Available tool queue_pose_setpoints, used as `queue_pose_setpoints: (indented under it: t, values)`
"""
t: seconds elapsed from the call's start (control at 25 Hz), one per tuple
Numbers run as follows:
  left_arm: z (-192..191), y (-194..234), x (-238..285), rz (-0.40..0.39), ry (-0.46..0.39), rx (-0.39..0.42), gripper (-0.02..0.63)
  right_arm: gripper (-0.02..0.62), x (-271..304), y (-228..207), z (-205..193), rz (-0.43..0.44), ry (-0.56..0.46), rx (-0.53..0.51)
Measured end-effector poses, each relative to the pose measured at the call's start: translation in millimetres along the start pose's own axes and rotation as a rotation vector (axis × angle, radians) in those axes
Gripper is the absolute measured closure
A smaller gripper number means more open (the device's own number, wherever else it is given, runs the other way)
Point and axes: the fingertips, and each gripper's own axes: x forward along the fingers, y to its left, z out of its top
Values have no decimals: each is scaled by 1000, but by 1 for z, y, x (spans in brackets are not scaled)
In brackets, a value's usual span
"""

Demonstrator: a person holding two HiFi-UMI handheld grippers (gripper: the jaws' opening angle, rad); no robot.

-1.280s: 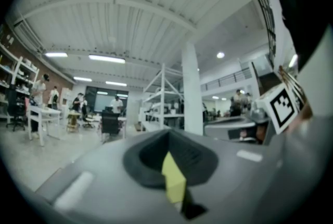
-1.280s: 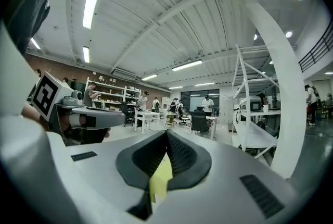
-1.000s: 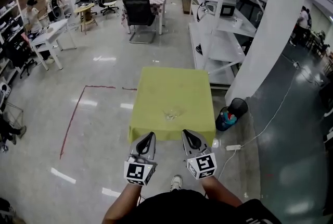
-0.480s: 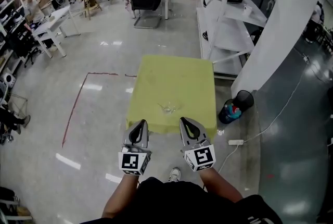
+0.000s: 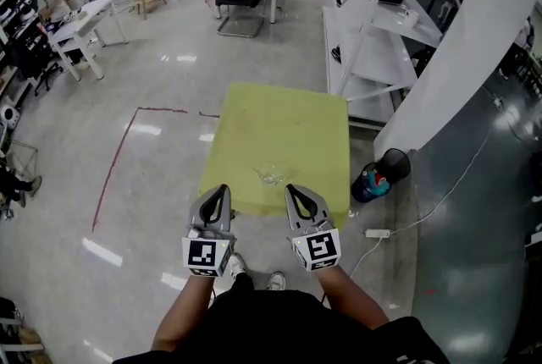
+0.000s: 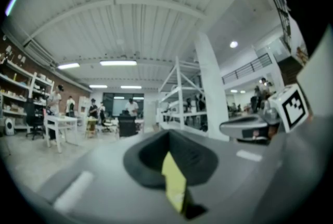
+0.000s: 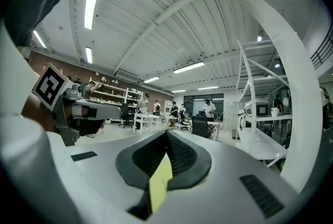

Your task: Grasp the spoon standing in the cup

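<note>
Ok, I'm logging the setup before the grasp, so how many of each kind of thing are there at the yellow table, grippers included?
Grippers: 2, the left hand-held gripper and the right hand-held gripper
Table: 1
Cup: 1
Spoon: 1, faint
Total: 5

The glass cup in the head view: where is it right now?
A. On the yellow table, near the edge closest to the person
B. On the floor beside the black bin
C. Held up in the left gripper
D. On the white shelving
A: the head view shows the glass cup standing on the yellow table close to its near edge, just ahead of the left gripper and right gripper, and neither touches it.
</note>
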Motion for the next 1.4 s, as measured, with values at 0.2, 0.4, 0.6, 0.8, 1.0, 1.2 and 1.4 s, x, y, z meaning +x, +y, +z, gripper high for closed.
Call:
queue_pose_setpoints:
  t: [0.2, 0.4, 0.6, 0.8, 1.0, 1.2, 1.4]
  values:
    - [-9, 22, 18, -19, 5, 2, 600, 589, 21, -7, -12, -12, 42, -36]
    - [-25, 47, 31, -54, 41, -17, 600, 589, 45, -10, -12, -37, 33, -2]
    - [-35, 77, 43, -77, 35, -31, 600, 589, 80, -2, -16, -56, 49, -41]
    - [-50, 97, 48, -113, 50, -54, 600, 589, 93, 13, -38, -72, 115, -32]
    - [-68, 104, 57, -124, 72, -81, 600, 589, 105, 26, -69, -31, 183, -10]
    - [-84, 103, 70, -136, 112, -106, 600, 588, 118, 36, -113, 7, 280, -12]
    - [-98, 102, 80, -138, 165, -132, 600, 588, 132, 42, -150, 57, 366, 59]
